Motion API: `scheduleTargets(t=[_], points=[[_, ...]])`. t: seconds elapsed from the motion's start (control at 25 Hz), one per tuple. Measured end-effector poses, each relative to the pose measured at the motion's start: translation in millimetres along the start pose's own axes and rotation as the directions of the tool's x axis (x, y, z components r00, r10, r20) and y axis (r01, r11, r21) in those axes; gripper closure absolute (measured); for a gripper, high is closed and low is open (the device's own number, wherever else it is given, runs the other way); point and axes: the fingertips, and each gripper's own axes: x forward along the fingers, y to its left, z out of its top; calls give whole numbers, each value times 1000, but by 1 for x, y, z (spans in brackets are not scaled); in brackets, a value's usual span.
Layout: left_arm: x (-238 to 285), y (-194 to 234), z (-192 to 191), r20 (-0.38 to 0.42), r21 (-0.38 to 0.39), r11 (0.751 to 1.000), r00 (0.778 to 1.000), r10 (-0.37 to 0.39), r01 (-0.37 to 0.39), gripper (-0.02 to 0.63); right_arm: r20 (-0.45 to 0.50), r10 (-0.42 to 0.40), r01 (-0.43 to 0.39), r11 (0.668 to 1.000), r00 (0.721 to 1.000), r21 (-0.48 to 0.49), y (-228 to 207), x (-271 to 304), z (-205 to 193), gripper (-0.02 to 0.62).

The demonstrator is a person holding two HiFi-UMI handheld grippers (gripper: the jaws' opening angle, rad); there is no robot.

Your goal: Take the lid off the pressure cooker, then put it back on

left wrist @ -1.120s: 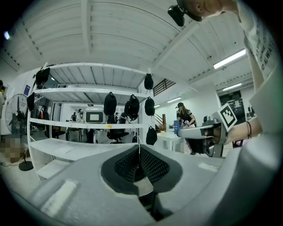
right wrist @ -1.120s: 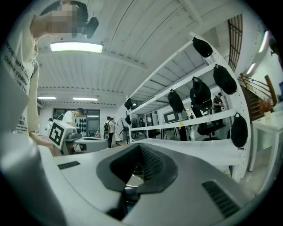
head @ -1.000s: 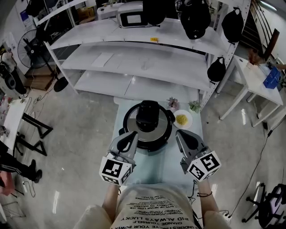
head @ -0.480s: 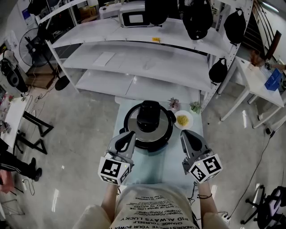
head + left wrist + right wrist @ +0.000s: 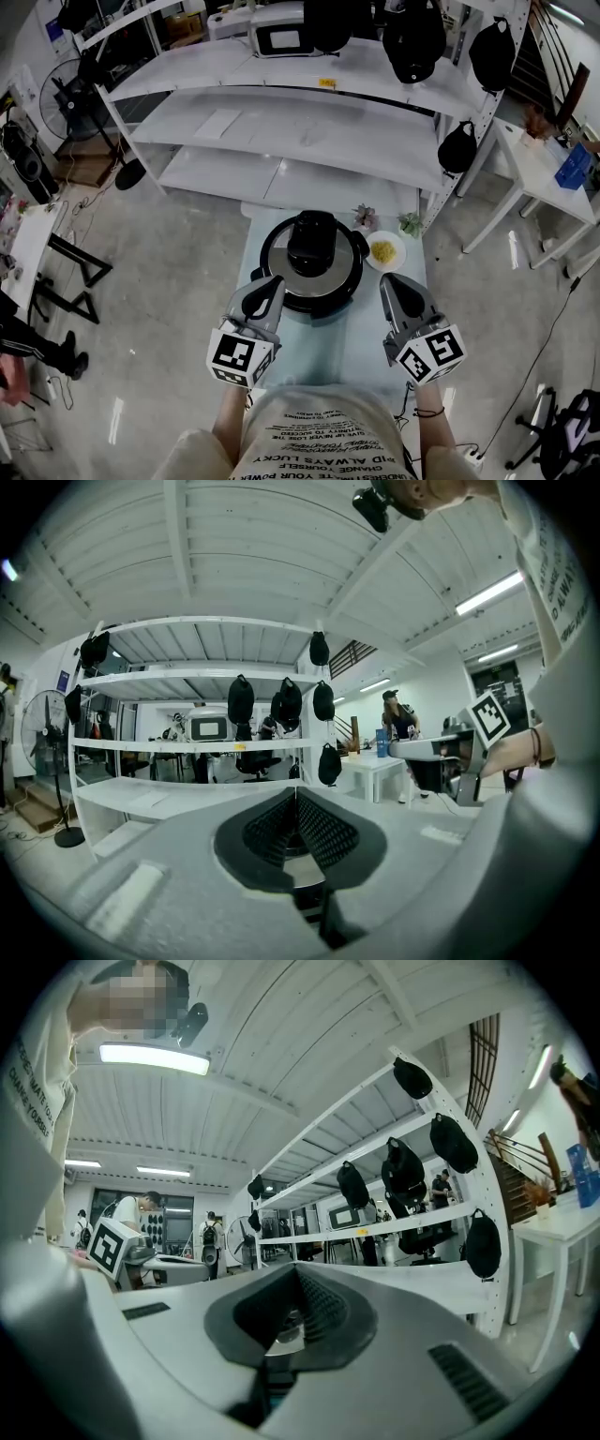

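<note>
Head view: low in the frame, the left tool [image 5: 273,283] and the right tool [image 5: 385,281] are both shut tight, holding nothing, over the counter [image 5: 330,349]. Just past them, in the middle, sits the pressure cooker [image 5: 265,270]. Its lid [image 5: 343,272] is on, flat, top up. The black handle [image 5: 310,246] runs near to far. A crooked lift could let the lid slip and bump the little bowl [image 5: 382,251] on the right.

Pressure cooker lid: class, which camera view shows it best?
The head view: the lid is seen whole from above. Both gripper views look out level at the shelves, showing at most a sliver of it.
</note>
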Motion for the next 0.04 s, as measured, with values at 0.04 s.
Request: scheduleTargets(t=[0.04], points=[[0,0,0,0,1,1000,1000,0,0,580,-2,-5,5,1000,1000,1,0,-1,0,591]])
